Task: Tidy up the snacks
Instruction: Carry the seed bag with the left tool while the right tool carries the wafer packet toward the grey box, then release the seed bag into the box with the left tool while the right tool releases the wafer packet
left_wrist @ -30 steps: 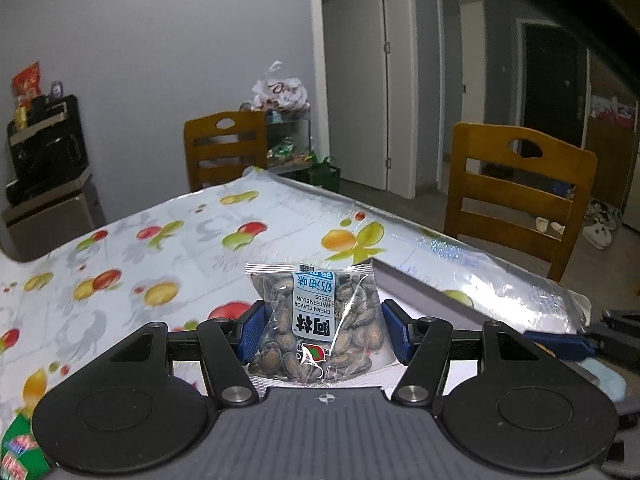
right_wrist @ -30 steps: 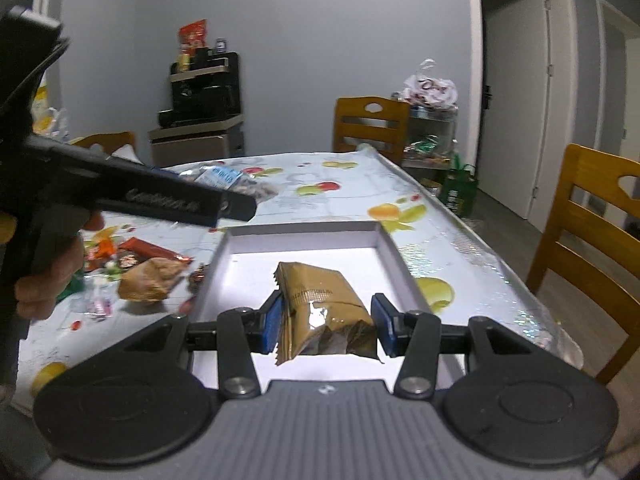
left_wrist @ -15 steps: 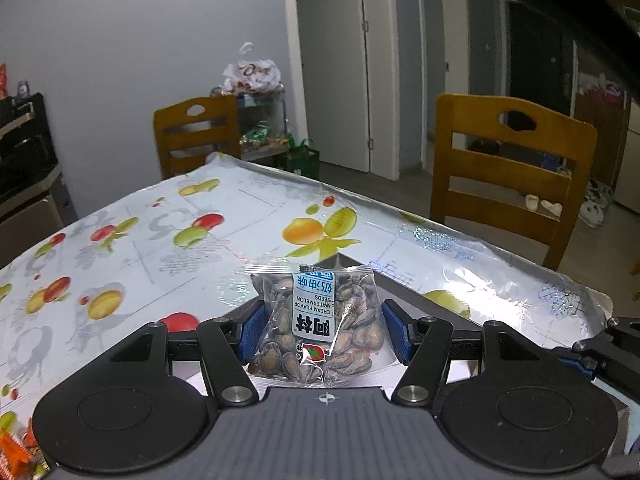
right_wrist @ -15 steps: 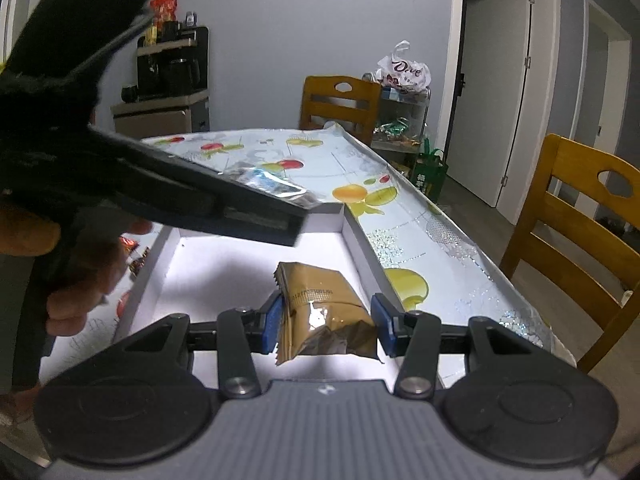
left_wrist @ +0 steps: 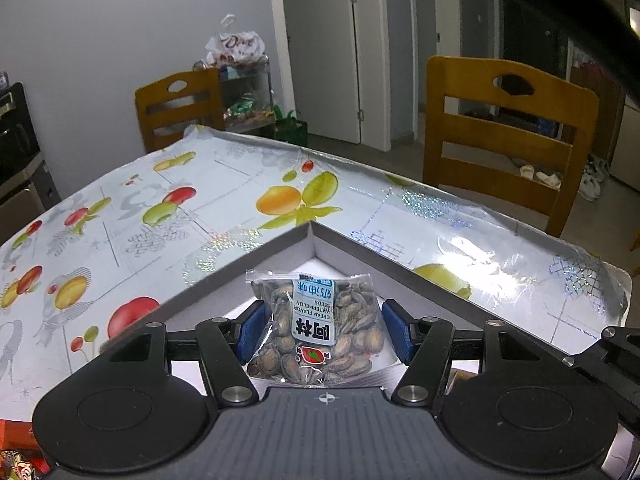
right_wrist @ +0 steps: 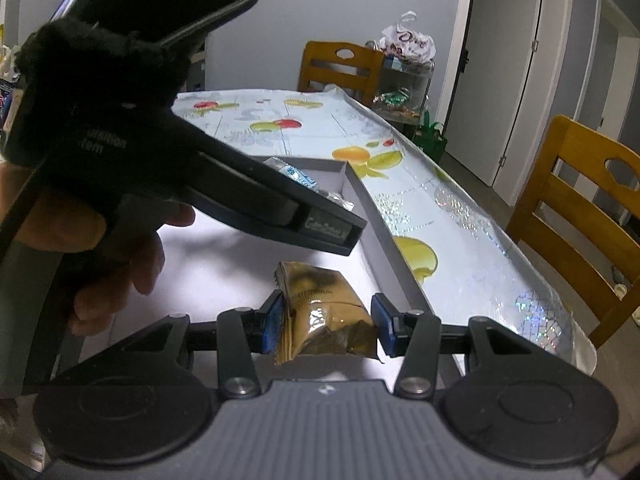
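Note:
A clear packet of watermelon seeds [left_wrist: 352, 308] stands upright in my left gripper [left_wrist: 323, 334], which is shut on it with both blue pads at its sides. It hangs just above the far corner of a grey box [left_wrist: 248, 268] with a white floor. My right gripper [right_wrist: 329, 326] is shut on a crumpled gold snack packet [right_wrist: 320, 292], low over the same box's white floor near its right wall [right_wrist: 384, 248]. In the right wrist view the left gripper's finger [right_wrist: 328, 230] crosses above the box, held by a hand [right_wrist: 120, 260], with the seed packet [right_wrist: 298, 174] showing beyond it.
The box lies on a table with a fruit-patterned cloth [left_wrist: 160, 208]. Wooden chairs stand at the far end [left_wrist: 180, 108] and the right side [left_wrist: 508, 136]. Loose snacks [left_wrist: 16, 452] lie at the lower left. A cart with bags [left_wrist: 236, 48] is by the wall.
Both grippers have come forward and down over the box with their packets still held. The left one has swung from the box's left side to its far corner.

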{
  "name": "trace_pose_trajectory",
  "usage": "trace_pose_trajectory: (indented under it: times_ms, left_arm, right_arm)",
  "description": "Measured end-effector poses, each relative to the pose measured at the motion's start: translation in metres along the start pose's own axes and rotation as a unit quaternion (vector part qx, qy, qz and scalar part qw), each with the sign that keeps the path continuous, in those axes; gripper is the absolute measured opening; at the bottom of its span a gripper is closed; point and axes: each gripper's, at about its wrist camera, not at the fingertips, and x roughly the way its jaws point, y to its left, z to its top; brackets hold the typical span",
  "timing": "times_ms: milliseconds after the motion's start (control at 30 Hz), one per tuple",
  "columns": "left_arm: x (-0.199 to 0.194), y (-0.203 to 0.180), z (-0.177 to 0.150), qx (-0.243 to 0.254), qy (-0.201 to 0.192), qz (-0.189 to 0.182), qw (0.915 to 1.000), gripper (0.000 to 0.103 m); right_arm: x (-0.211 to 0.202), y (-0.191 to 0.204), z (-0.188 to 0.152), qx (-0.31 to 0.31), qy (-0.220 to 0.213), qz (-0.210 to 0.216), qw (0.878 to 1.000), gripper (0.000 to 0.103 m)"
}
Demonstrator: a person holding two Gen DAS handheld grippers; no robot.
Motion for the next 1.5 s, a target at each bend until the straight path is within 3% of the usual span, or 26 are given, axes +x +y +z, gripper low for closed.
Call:
trace_pose_trajectory:
  times_ms: [800,1167,1333,1500]
  left_arm:
    - [0.009,-0.010,0.000,0.017,0.021,-0.015,0.9995,0.066]
    - [0.003,-0.010,0.000,0.014,0.013,-0.025,0.9995,0.088]
    - [-0.005,-0.012,0.000,0.011,0.002,-0.022,0.9997,0.099]
    - [-0.012,-0.008,0.001,0.001,-0.003,-0.025,0.9997,0.102]
  right_arm:
    - [0.006,-0.004,-0.002,0.021,0.003,-0.008,1.000,0.047]
    - [0.006,-0.009,-0.001,0.039,0.005,-0.013,0.999,0.048]
    - [0.005,-0.015,-0.001,0.056,0.006,-0.016,0.998,0.061]
    - [0.000,-0.021,0.001,0.081,0.001,-0.010,0.997,0.070]
